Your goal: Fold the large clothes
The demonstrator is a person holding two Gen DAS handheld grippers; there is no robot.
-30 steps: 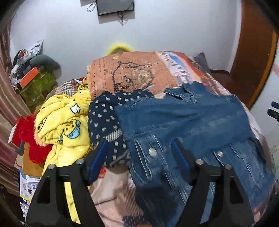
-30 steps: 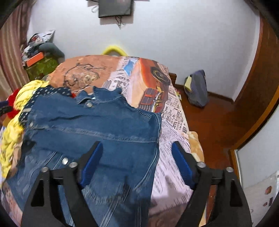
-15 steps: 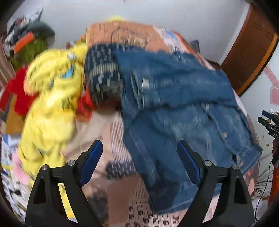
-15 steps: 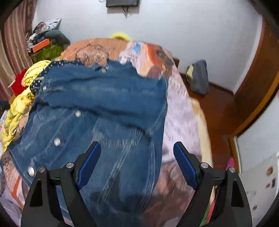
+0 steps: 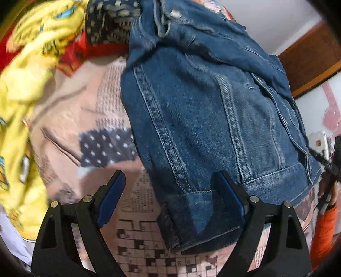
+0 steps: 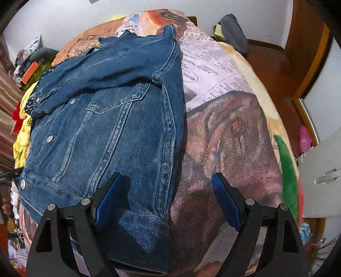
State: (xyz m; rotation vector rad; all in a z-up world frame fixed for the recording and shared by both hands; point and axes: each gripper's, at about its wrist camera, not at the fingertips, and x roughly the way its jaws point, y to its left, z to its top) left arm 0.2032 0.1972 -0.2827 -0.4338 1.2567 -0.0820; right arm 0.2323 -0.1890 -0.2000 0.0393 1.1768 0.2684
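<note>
A blue denim jacket (image 5: 202,106) lies spread on a bed with a newspaper-print cover (image 5: 89,119). It also shows in the right wrist view (image 6: 110,119), buttons on the left. My left gripper (image 5: 170,196) is open and hovers low over the jacket's near left hem corner, which lies between its jaws. My right gripper (image 6: 168,198) is open over the jacket's near right hem corner; its left finger (image 6: 108,198) is over denim, its right finger (image 6: 226,198) over the bed cover.
A pile of yellow (image 5: 32,64), red and navy dotted (image 5: 110,19) clothes lies left of the jacket. Right of the bed are a wooden floor (image 6: 275,70), a grey bag (image 6: 232,32) and a wooden door frame (image 6: 309,53).
Both grippers have dropped and tilted down toward the jacket's near hem, each now close over a corner. Both stay open. The jacket has not moved.
</note>
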